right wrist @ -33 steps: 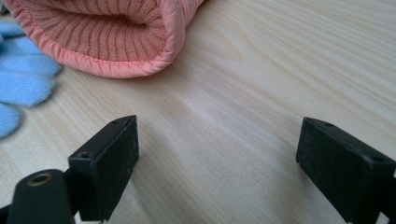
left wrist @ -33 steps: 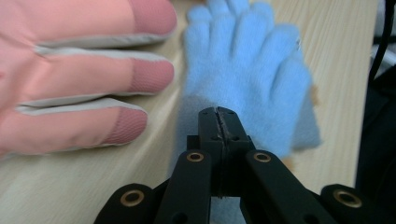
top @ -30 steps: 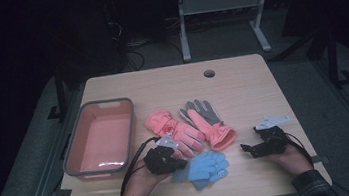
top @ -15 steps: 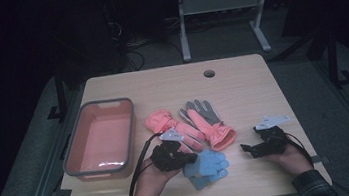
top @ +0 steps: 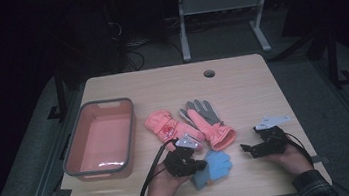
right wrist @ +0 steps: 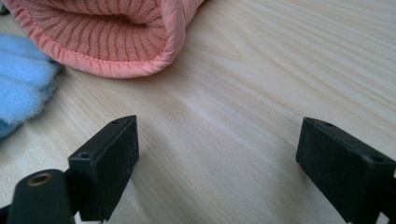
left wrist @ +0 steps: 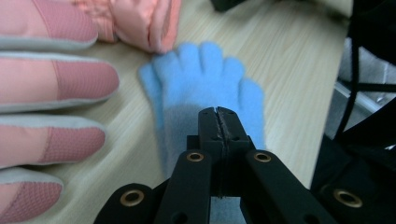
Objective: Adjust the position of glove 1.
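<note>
One blue fleece glove [top: 215,166] lies flat on the tabletop [top: 242,89] near the front edge, fingers pointing toward the right side. Left gripper [top: 194,165] sits at the glove's cuff end; in the left gripper view its jaws are pressed together over the cuff of the glove [left wrist: 205,93], with no gap visible between them, though whether fleece is pinched between them cannot be told.

Just behind the blue glove, touching or nearly touching its fingers, lies a salmon glove with grey fingers [top: 205,122], ribbed cuff opening toward the front. Beside it to the left lies a second salmon glove [top: 166,125]; the two cross at an angle.

Right gripper [top: 245,148] rests low on the tabletop, right of the blue glove and apart from it, held in the right hand [top: 290,157]. Jaws stand wide apart over bare wood in the right gripper view, holding nothing.

Salmon bin [top: 71,156] with grey rim stands at the left of the tabletop.
</note>
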